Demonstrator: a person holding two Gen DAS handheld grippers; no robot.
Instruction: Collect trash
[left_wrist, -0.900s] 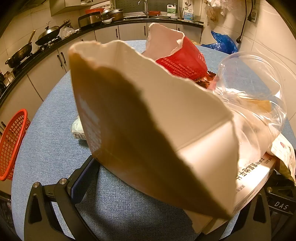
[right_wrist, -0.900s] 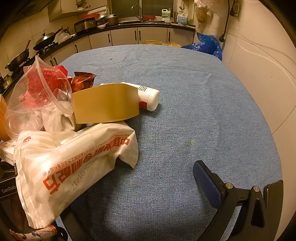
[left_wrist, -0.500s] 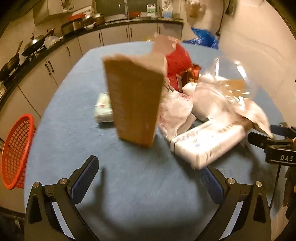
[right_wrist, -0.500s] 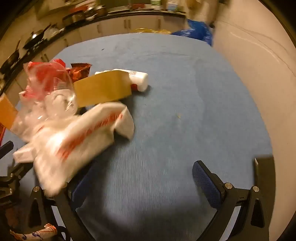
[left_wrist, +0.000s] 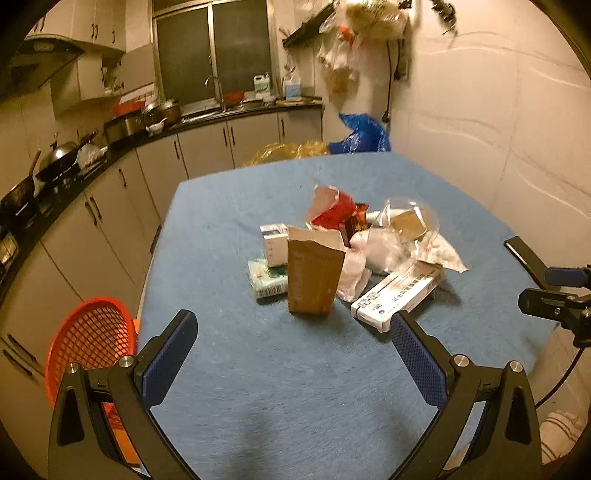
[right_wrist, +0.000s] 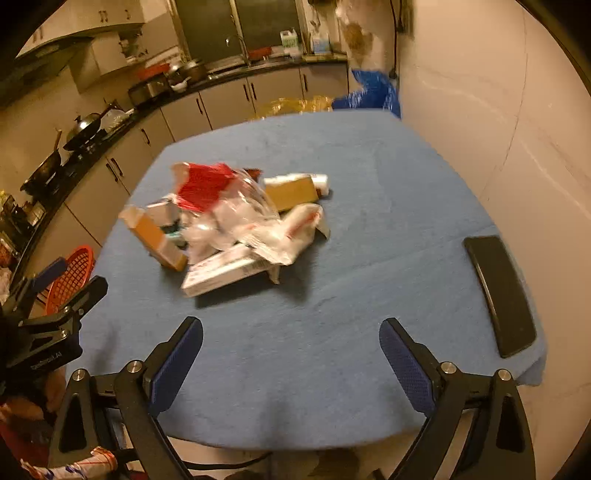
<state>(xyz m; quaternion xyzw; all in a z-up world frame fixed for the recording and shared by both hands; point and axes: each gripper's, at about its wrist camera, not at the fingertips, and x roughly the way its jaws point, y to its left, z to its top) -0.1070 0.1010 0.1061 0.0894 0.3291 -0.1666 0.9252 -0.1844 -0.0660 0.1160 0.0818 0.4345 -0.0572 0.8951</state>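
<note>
The trash sits as one pile near the middle of the blue-clothed counter, well in from every edge, likely so it can be taken together: a brown paper bag stands upright at its near side, a long white box lies beside it. The left tool and right tool both hang wide apart, empty. The red basket waits off the left edge.

Trash pile on blue table (right claw empty, agape).
</note>
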